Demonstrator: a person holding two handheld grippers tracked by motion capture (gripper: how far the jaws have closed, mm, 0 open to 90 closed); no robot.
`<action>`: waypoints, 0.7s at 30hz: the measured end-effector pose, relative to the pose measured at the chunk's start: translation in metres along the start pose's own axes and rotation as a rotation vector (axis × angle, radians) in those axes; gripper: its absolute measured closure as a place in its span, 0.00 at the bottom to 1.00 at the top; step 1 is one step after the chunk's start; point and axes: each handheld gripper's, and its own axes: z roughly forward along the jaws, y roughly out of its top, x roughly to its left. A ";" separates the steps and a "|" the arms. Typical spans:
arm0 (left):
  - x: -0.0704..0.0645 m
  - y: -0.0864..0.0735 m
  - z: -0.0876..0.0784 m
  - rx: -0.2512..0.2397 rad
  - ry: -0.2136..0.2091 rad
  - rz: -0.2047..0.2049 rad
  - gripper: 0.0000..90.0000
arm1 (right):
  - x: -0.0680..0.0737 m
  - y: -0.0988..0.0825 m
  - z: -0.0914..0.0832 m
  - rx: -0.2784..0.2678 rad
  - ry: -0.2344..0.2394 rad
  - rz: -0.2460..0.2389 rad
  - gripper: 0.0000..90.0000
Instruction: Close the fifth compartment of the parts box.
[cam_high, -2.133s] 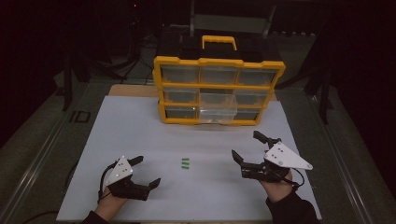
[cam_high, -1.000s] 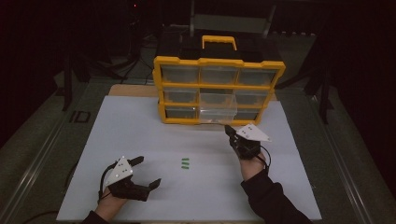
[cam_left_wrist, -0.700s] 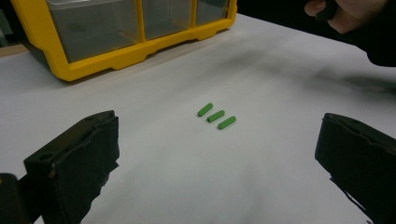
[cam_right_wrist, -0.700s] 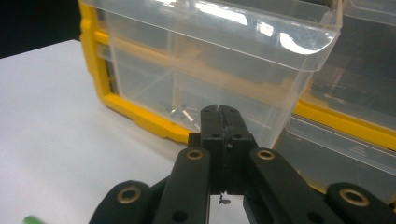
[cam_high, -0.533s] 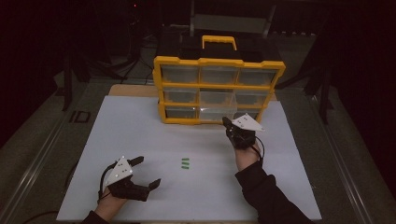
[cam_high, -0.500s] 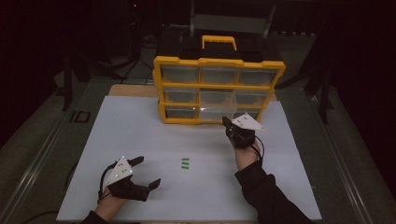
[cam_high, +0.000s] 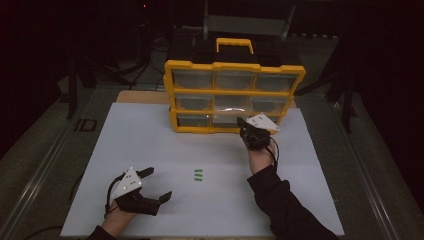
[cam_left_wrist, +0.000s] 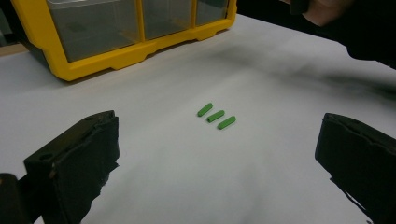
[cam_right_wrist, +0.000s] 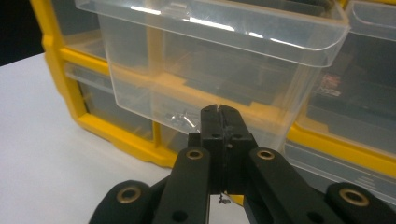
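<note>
A yellow organizer (cam_high: 232, 95) with clear drawers stands at the far side of the white mat (cam_high: 150, 145). One clear drawer (cam_right_wrist: 210, 56) in its middle column sticks out, with a few small metal bits (cam_right_wrist: 180, 117) at its bottom. My right gripper (cam_high: 242, 122) is shut and empty, its tips (cam_right_wrist: 218, 112) just below the front of that drawer. Three small green pegs (cam_high: 198, 175) lie side by side at mid-mat. My left gripper (cam_high: 159, 183) rests open near the front left, with the pegs (cam_left_wrist: 216, 115) ahead of its wide jaws.
The organizer's yellow frame (cam_right_wrist: 116, 135) and its lower drawers stand right behind the right gripper. Bare white mat lies around the pegs. Dark floor and stands surround the table. The right forearm's dark sleeve (cam_high: 285, 205) crosses the mat's right side.
The right gripper went from open at the front right to shut, and travelled forward and left up to the pulled-out drawer. The left gripper and the pegs stayed put.
</note>
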 end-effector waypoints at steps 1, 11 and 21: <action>0.000 0.000 0.000 0.000 0.000 0.000 0.00 | -0.001 0.001 0.002 -0.003 -0.004 0.004 1.00; 0.001 0.000 0.000 -0.006 -0.001 -0.004 0.00 | -0.006 0.009 0.017 0.021 -0.016 0.038 1.00; 0.001 -0.001 0.000 -0.005 -0.001 -0.003 0.00 | -0.011 0.018 0.030 0.037 -0.031 0.039 1.00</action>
